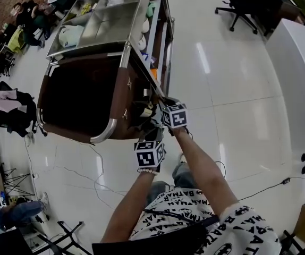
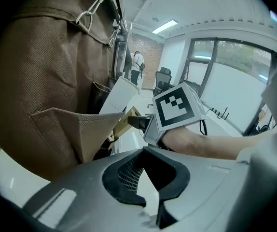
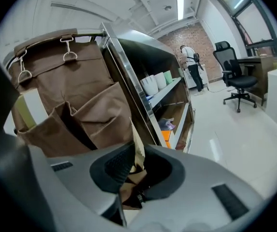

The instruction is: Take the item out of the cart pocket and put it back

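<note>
A steel cart (image 1: 110, 23) carries a brown fabric bag (image 1: 83, 97) with sewn pockets on its side. My right gripper (image 3: 136, 166) is shut on a tan paper packet (image 3: 137, 151), held just in front of a brown pocket (image 3: 88, 122). In the left gripper view that packet (image 2: 128, 120) sticks out beside the right gripper's marker cube (image 2: 177, 105), at the pocket mouth (image 2: 76, 122). A white box (image 2: 121, 96) stands in the pocket behind. My left gripper (image 2: 145, 178) hangs open and holds nothing, just below the right gripper (image 1: 155, 110) in the head view.
The cart's side shelves hold white rolls (image 3: 157, 83) and an orange item (image 3: 166, 135). An office chair (image 3: 237, 76) and a standing person (image 3: 192, 66) are far off. Cables (image 1: 96, 166) lie on the glossy floor. A white counter (image 1: 296, 62) runs along the right.
</note>
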`<state>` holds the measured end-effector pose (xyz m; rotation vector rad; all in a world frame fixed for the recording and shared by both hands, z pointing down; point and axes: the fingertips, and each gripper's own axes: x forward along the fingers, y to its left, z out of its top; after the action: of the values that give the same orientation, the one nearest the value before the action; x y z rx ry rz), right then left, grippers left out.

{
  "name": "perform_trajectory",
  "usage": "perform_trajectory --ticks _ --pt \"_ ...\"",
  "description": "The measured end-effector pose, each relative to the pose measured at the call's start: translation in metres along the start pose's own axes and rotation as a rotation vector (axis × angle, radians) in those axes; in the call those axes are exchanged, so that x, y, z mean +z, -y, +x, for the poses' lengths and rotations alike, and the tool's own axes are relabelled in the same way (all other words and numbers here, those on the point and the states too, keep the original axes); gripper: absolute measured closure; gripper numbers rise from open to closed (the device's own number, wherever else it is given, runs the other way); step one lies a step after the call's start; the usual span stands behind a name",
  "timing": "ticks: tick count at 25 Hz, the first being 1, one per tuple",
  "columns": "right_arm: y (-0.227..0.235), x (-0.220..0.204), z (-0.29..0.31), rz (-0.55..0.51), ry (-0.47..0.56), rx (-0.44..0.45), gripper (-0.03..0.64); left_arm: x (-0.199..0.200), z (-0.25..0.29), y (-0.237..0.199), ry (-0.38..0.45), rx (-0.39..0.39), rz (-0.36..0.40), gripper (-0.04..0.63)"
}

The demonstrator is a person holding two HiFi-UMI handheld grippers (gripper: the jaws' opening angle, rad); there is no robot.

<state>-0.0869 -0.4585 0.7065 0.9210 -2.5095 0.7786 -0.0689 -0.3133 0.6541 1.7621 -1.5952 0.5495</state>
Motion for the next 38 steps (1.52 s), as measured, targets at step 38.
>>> perform_trajectory --ticks 38 --pt "-0.061 0.035 -0.174 0.072 0.240 -0.055 0.612 -0.007 -0.136 -0.008 0.180 -0.153 -0.075 0.595"
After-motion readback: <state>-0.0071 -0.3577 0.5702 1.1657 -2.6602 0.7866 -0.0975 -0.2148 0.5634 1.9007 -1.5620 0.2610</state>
